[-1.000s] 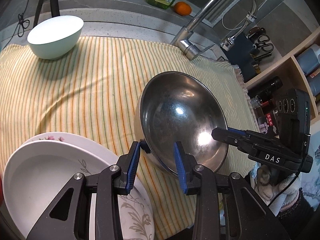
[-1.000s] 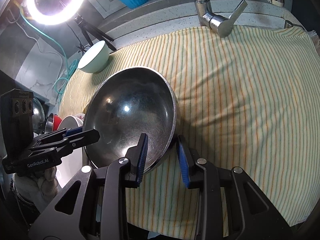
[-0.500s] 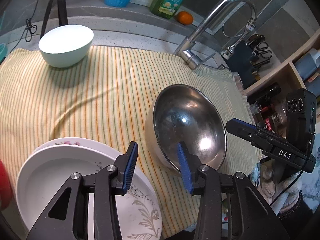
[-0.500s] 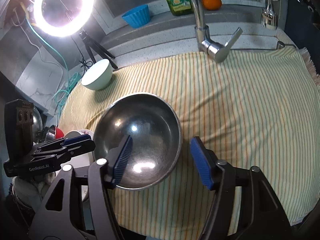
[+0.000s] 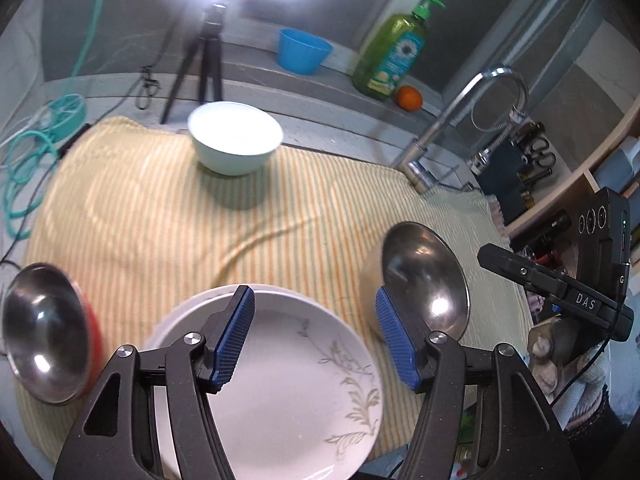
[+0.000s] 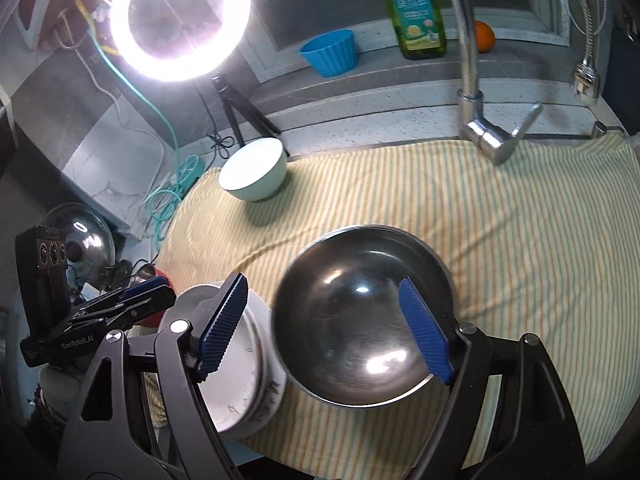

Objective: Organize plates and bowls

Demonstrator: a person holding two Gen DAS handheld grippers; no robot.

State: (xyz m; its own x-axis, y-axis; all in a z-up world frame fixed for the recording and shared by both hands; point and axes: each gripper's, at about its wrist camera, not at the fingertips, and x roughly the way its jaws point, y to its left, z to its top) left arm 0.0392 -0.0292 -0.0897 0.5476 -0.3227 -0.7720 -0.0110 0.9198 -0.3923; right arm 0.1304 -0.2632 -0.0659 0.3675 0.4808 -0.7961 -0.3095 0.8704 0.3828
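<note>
A large steel bowl (image 6: 360, 312) (image 5: 424, 272) rests on the striped cloth (image 6: 500, 220) (image 5: 160, 216). My right gripper (image 6: 324, 324) hovers above it, jaws opening, nothing between the pads. To the bowl's left lies a stack of white plates (image 5: 288, 376) (image 6: 240, 360) with a leaf pattern. My left gripper (image 5: 312, 328) hangs over those plates, jaws opening and empty. A pale green bowl (image 5: 236, 142) (image 6: 256, 174) stands at the cloth's far side. A smaller steel bowl with a red outside (image 5: 44, 332) sits at the left edge.
A faucet (image 6: 472, 72) (image 5: 460, 120) rises at the back right. A blue cup (image 6: 330, 52), a green soap bottle (image 5: 392, 56) and an orange (image 5: 409, 98) line the ledge. A ring light (image 6: 180, 20) on a tripod stands back left. Shelves (image 5: 580, 168) are at the right.
Both grippers let go of the steel bowl's rim, opened and rose back. The bowl now rests on the cloth. The left gripper swung left over the plates.
</note>
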